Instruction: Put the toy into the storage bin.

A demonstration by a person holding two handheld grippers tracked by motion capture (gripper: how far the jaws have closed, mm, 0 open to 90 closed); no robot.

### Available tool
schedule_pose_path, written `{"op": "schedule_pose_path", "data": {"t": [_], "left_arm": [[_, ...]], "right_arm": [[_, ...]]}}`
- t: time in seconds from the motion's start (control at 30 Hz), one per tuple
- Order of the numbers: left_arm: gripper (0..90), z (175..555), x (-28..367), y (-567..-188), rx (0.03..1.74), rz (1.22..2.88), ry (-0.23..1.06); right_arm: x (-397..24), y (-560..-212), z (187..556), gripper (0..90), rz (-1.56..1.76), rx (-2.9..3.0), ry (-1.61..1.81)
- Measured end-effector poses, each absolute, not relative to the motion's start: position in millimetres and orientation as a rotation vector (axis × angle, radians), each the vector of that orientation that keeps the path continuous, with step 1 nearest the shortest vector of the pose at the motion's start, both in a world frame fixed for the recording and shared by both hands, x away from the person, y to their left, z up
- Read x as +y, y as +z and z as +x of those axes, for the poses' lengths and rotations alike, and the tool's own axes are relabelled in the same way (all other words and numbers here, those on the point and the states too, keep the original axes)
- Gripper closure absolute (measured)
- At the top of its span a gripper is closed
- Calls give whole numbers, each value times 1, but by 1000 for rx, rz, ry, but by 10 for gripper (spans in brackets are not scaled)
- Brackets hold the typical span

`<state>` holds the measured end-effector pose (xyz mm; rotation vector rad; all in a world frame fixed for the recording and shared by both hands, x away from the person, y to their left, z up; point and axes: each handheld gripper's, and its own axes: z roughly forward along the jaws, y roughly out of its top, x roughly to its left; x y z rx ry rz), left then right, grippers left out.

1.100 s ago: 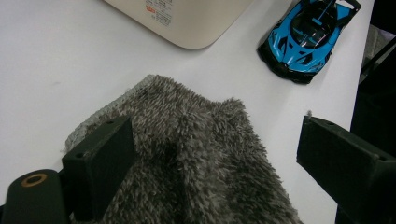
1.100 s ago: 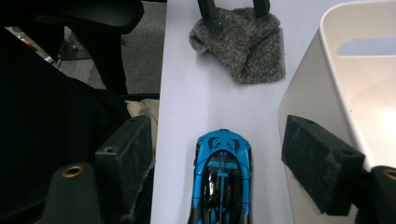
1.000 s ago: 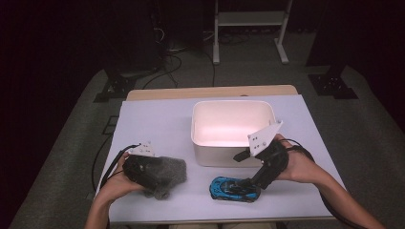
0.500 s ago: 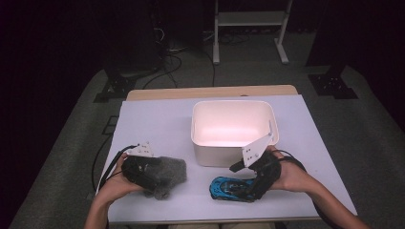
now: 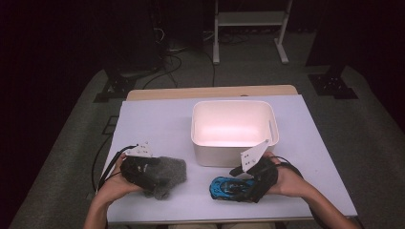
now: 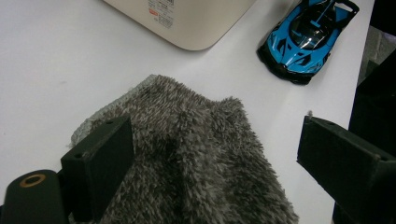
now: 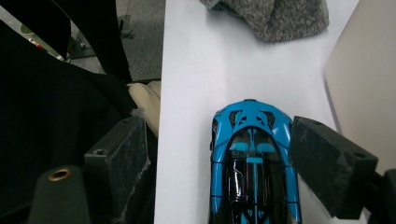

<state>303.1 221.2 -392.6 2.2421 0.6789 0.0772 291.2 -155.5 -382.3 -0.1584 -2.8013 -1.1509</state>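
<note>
— So, where is the toy car [image 5: 230,188] right now?

— On the white table [image 5: 157,124], near its front edge, just in front of the white tub [image 5: 234,130] and slightly apart from it. In the right gripper view the car [image 7: 252,163] lies lengthwise between the 2 jaws of the right gripper [image 7: 233,163].

— Is that claw gripping it?

— No. The jaws stand wide. 1 pad [image 7: 327,163] sits right at the car's side, on the tub's side; the other pad [image 7: 123,158] is well off it, out past the table's edge. From above, the right gripper [image 5: 248,183] lies low over the rear half of the car, with the person's right hand [image 5: 282,179] behind it.

— And the left one?

— The left gripper [image 5: 143,169] is over the grey furry cloth [image 5: 165,174] at the front left of the table, held in the left hand [image 5: 117,179]. In the left gripper view its jaws are also spread wide, with the cloth [image 6: 196,158] bunched up between them. 1 pad [image 6: 102,158] is against the fur; the other pad [image 6: 341,158] stands clear of it.

— How far are the cloth and the car from each other?

— Near, but apart, with bare table between them. The tub's inside looks bare and pale pink.
</note>
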Motion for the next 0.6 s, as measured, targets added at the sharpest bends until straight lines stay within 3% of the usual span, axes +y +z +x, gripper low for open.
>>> {"op": "schedule_pose_path", "data": {"t": [0.6], "left_arm": [[103,302,219,-394,679,2254,78]], "right_arm": [[-156,-413,292,146,-216,-2851,-1105]]}}
